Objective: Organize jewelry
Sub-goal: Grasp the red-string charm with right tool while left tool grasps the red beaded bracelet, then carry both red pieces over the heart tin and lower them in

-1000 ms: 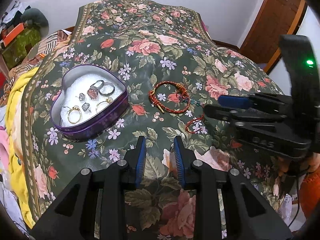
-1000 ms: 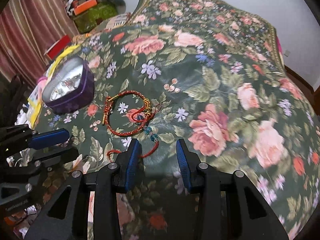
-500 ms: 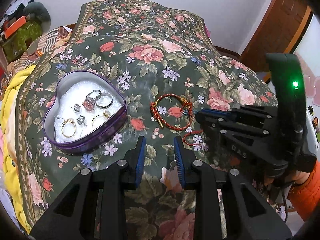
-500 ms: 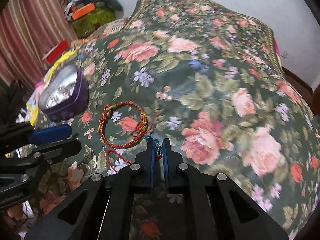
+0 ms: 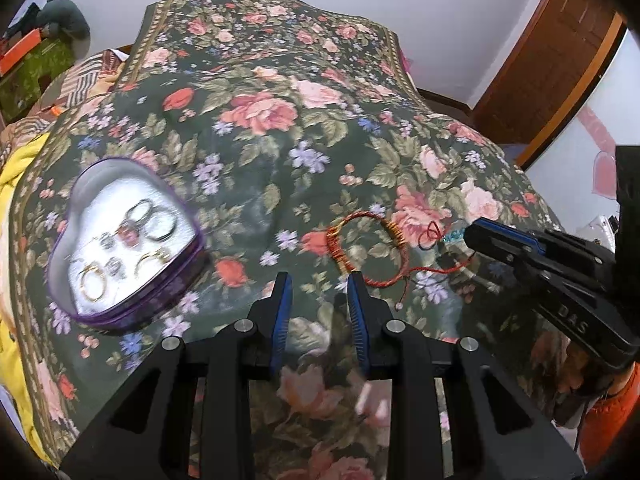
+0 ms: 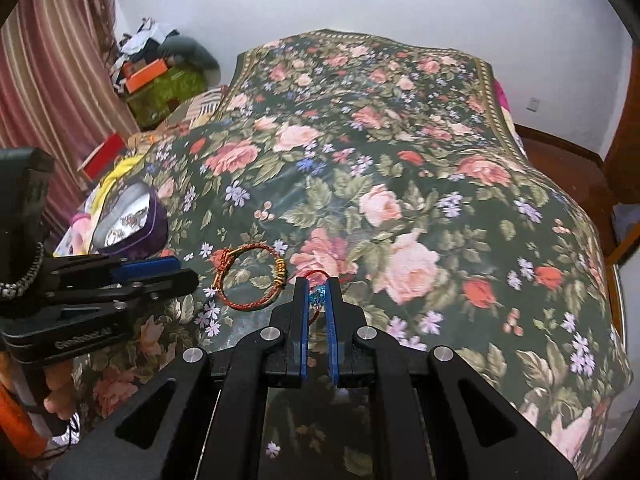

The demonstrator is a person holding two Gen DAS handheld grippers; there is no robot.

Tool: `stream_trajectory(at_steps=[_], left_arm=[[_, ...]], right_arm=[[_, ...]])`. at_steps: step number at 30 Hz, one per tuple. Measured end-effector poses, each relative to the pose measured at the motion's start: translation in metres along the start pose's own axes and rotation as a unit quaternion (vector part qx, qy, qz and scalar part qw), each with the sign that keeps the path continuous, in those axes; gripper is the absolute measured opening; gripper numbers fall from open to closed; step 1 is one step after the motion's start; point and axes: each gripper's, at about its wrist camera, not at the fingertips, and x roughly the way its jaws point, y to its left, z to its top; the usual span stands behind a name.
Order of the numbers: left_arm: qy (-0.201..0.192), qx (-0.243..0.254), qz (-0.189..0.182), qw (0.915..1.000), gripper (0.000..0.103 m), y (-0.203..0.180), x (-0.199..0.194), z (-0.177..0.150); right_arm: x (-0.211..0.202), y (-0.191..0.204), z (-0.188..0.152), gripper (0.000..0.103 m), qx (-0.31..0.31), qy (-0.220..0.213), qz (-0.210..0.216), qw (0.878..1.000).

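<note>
My right gripper [image 6: 318, 292] is shut on a thin red cord bracelet with blue beads [image 6: 319, 295] and holds it just above the bed; its cord [image 5: 434, 270] trails toward the gripper [image 5: 474, 234] in the left wrist view. A thicker red braided bracelet with gold coils [image 5: 366, 246] lies on the floral bedspread, also in the right wrist view [image 6: 250, 278]. A purple heart-shaped tin [image 5: 64, 240] holding several rings [image 5: 154, 220] sits to the left; it also shows in the right wrist view [image 6: 154, 224]. My left gripper [image 5: 318, 292] is open and empty, just in front of the braided bracelet.
The floral bedspread [image 6: 400, 152] covers the whole bed. A yellow cloth [image 5: 16, 160] lies at the left edge. Boxes and clutter [image 6: 160, 76] stand by the striped curtain. A wooden door [image 5: 560, 48] is at the right.
My right gripper closed on the thin beaded bracelet and lifted it slightly, pulling its cord out to the right. The left gripper stayed open and shifted little.
</note>
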Motion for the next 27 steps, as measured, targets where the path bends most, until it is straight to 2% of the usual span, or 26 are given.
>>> stream_trajectory(at_steps=[3,8,11,13,14,15,16,22,27], left_arm=[[0.003,0.014,-0.005,0.9999,0.028,-0.011,0.006,0.005],[0.020,0.027,0.024,0.9992,0.028,-0.018,0.030,0.011],[0.021,0.027,0.024,0.9991,0.027,-0.017,0.040,0.011],[0.021,0.026,0.016,0.9993,0.022,-0.017,0.044,0.013],[0.022,0.026,0.019,0.9992,0.011,-0.018,0.045,0.015],[0.023,0.026,0.022,0.9991,0.006,-0.017,0.046,0.016],[0.024,0.025,0.021,0.9992,0.006,-0.016,0.046,0.017],[0.012,0.025,0.026,0.9993,0.006,-0.017,0.035,0.014],[-0.034,0.025,0.039,0.9983,0.006,-0.015,-0.002,0.016]], right_arm=[[-0.005,-0.006,0.001,0.007,0.011,-0.008,0.003,1.000],[-0.014,-0.012,0.000,0.007,0.020,-0.023,-0.003,1.000],[-0.015,-0.016,-0.002,0.007,0.023,-0.025,-0.004,0.999],[-0.017,-0.017,-0.003,0.007,0.025,-0.026,-0.003,0.999],[-0.017,-0.017,-0.002,0.007,0.026,-0.026,-0.002,0.999],[-0.017,-0.017,-0.002,0.007,0.026,-0.027,-0.001,0.999],[-0.019,-0.016,-0.003,0.007,0.026,-0.029,-0.001,0.999],[-0.024,-0.010,0.003,0.007,0.020,-0.040,0.004,0.999],[-0.032,0.001,0.014,0.007,0.010,-0.056,0.013,0.998]])
